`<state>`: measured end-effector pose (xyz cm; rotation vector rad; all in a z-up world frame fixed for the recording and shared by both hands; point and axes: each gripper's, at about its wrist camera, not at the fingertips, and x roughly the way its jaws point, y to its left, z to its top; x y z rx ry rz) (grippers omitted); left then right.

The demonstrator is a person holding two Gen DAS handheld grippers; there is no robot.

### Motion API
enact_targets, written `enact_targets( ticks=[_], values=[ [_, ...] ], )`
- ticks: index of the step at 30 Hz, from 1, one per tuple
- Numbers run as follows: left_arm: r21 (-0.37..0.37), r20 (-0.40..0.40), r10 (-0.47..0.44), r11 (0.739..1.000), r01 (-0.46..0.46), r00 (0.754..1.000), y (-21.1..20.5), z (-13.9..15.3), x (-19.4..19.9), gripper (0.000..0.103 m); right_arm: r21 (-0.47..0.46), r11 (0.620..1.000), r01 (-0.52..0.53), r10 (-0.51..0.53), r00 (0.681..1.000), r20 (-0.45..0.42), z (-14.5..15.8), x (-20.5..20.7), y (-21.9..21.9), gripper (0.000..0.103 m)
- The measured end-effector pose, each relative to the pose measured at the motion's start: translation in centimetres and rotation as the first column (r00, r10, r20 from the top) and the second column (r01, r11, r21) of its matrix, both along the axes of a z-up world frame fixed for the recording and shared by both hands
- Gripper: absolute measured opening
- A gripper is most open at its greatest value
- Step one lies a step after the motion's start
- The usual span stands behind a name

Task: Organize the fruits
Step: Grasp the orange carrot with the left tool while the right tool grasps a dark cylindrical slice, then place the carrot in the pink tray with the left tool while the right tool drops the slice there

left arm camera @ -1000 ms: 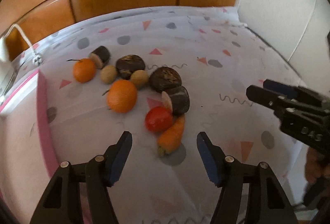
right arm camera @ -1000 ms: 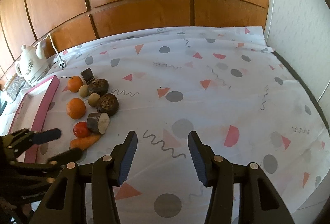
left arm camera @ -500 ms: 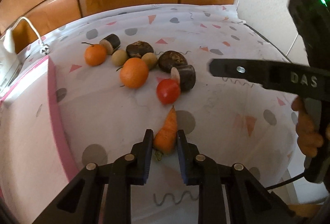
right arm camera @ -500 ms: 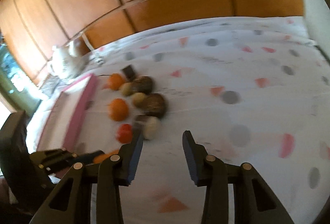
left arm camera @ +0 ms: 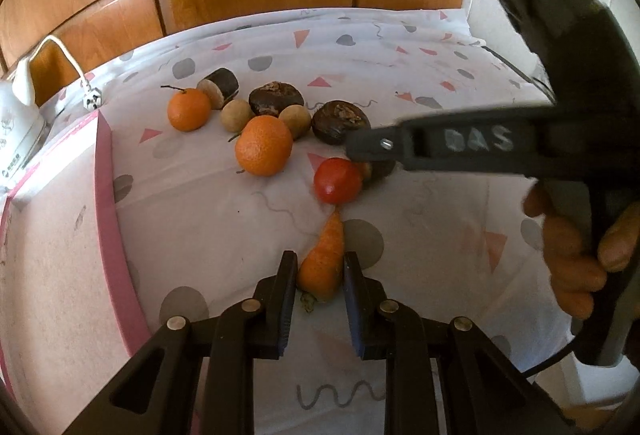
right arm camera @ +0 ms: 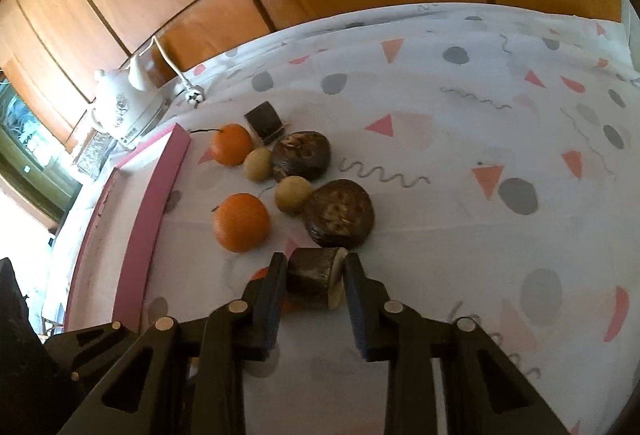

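Orange carrot (left arm camera: 322, 262) sits clamped between the left tongs (left arm camera: 319, 277), thick end toward the camera, tip pointing at the tomato (left arm camera: 337, 180) just beyond. Risk: the taper could let it squirt forward out of the pads and knock the tomato rolling. Left tongs are low over the desk (left arm camera: 420, 83), aimed far. The right tool crosses the view from the right, the hand (left arm camera: 576, 255) gripping its handle.

Right wrist view: right tongs (right arm camera: 316, 277) are closed on the dark cut root piece (right arm camera: 316, 277), pale cut face to the right. Risk: the round root (right arm camera: 340, 213) touches or nearly touches it on the far side; lifting may drag it. Pink tray (right arm camera: 160, 187) lies left. Tongs tilted down, angled far-left.
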<state>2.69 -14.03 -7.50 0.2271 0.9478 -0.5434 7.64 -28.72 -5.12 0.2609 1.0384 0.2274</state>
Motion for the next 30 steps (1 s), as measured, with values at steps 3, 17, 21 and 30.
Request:
enact_targets(
  ticks=[3,17,21,30],
  values=[
    [-0.032,-0.015,0.019,0.999,-0.019,1.000,0.7,0.6,0.0,0.023,-0.027,0.999,-0.024,0.024,1.000,-0.005,0.2,-0.7,-0.5,0.028],
    [-0.163,-0.020,0.496,0.855,-0.493,0.868,15.4,5.3,4.1,0.023,-0.180,0.983,0.022,-0.004,0.995,0.097,4.0,-3.7,0.6,0.028],
    [-0.131,0.006,0.610,0.786,-0.604,0.792,19.0,5.0,3.8,0.024,-0.205,0.978,-0.030,0.057,0.990,0.126,5.4,-4.1,3.5,0.028],
    [-0.152,0.015,0.690,0.717,-0.680,0.724,22.4,5.6,1.0,0.053,-0.216,0.951,-0.220,0.250,0.960,0.127,5.7,-4.2,11.6,0.028]
  ],
)
